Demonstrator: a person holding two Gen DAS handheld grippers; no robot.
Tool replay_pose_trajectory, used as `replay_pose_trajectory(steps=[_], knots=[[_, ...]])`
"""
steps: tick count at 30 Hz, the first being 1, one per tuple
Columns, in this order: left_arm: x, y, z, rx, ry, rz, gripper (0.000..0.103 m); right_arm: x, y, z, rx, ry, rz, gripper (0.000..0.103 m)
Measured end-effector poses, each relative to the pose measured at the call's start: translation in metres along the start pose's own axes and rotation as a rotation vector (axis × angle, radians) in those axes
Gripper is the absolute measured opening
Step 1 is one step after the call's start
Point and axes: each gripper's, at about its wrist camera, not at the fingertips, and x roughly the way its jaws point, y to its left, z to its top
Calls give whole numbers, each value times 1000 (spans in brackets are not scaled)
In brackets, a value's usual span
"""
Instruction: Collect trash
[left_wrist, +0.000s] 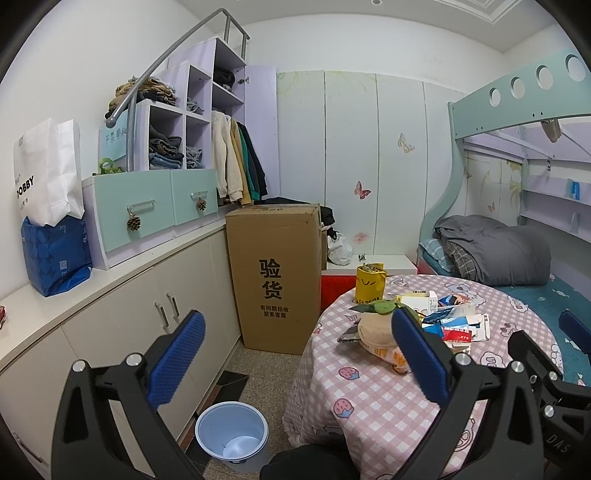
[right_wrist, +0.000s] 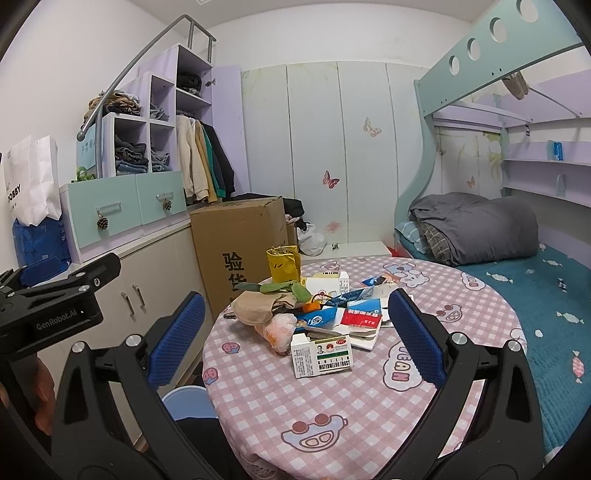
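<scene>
On table (right_wrist: 332, 406), white carton (right_wrist: 322, 355) — upright, long axis sideways, label facing camera.

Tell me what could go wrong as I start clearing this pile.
1. The bin sits on the floor beside the table, partly under its edge, so drops may miss it.
2. The trash pile overlaps loosely; grabbing one piece may drag others off.
3. The yellow bag stands upright behind the pile and could tip.

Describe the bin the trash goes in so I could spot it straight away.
Find the round table with the pink checked cloth. On the floor by its left side, before the beige cupboards, stands a bin: a pale blue round bucket, the only open container on the floor.
</scene>
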Motion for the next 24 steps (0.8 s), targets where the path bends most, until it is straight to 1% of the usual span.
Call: replay_pose_trajectory(steps=[8,17,24], knots=[[4,-2,-5,10,13,-1,99,3,0,0,12,9,2,97],[11,-5,-3,22,41,6,99,14,-12,2,60,67,27,97],[28,-11,-6,32,88,1,99,25,-27,-2,100,97,22,97]])
